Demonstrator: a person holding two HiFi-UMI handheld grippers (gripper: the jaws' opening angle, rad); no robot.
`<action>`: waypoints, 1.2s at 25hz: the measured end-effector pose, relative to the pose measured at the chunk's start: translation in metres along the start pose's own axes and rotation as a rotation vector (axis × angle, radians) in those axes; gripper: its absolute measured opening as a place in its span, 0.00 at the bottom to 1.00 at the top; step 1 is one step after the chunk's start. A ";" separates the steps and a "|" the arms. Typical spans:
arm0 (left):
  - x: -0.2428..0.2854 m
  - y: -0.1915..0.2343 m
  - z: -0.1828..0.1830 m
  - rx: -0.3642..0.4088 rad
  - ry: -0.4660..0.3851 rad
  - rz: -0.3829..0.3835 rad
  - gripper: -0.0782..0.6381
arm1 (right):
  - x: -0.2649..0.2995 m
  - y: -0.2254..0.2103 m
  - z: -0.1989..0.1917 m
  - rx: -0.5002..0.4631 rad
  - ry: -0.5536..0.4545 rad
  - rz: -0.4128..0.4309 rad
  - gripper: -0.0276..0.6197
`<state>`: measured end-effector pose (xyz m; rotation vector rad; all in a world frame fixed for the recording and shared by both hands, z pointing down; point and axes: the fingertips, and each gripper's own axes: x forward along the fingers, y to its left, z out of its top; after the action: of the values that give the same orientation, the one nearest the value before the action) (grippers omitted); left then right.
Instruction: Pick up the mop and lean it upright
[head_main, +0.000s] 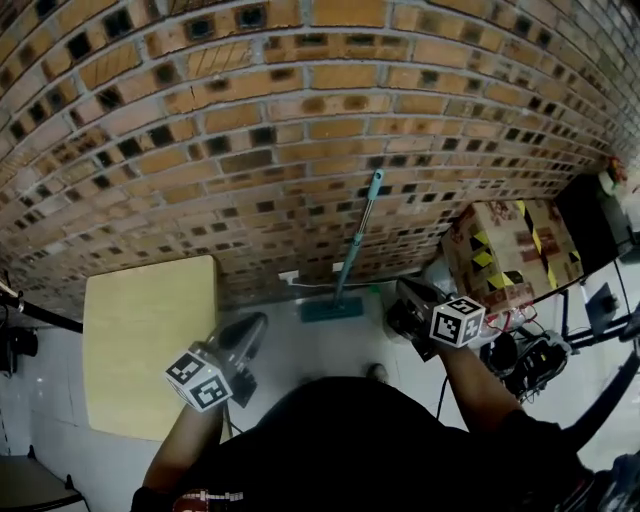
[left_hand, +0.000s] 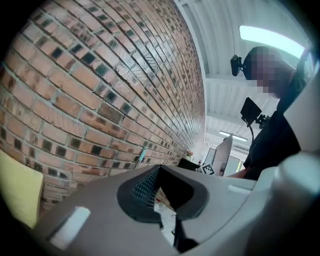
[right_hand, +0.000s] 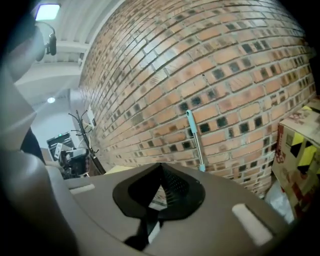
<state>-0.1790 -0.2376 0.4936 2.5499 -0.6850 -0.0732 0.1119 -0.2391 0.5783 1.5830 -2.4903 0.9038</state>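
The mop (head_main: 358, 235) leans upright against the brick wall, its teal head (head_main: 331, 309) on the white floor and its teal grip at the top. Its handle (right_hand: 195, 140) also stands ahead in the right gripper view, and the handle's top (left_hand: 141, 156) shows in the left gripper view. My left gripper (head_main: 252, 328) hovers left of the mop head, apart from it, jaws together and empty. The right gripper (head_main: 402, 290) is held right of the mop head, also clear of it, shut with nothing between its jaws.
A pale yellow table (head_main: 150, 340) stands at the left by the wall. To the right of the mop, a cardboard box (head_main: 510, 250) with yellow-black tape sits against the wall, with black stands and cables (head_main: 540, 360) beside it. A white cable (head_main: 290, 278) lies at the wall's foot.
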 end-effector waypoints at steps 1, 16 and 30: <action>0.000 -0.004 0.000 -0.001 -0.003 -0.006 0.10 | -0.008 0.006 0.001 -0.014 -0.001 0.002 0.06; 0.020 -0.090 -0.006 0.056 -0.109 0.064 0.10 | -0.102 0.033 0.033 -0.106 -0.030 0.197 0.06; 0.037 -0.154 -0.025 0.051 -0.139 0.119 0.10 | -0.154 -0.006 0.040 -0.211 0.045 0.201 0.06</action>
<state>-0.0725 -0.1286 0.4448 2.5645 -0.9009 -0.1972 0.1998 -0.1363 0.4949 1.2541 -2.6458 0.6586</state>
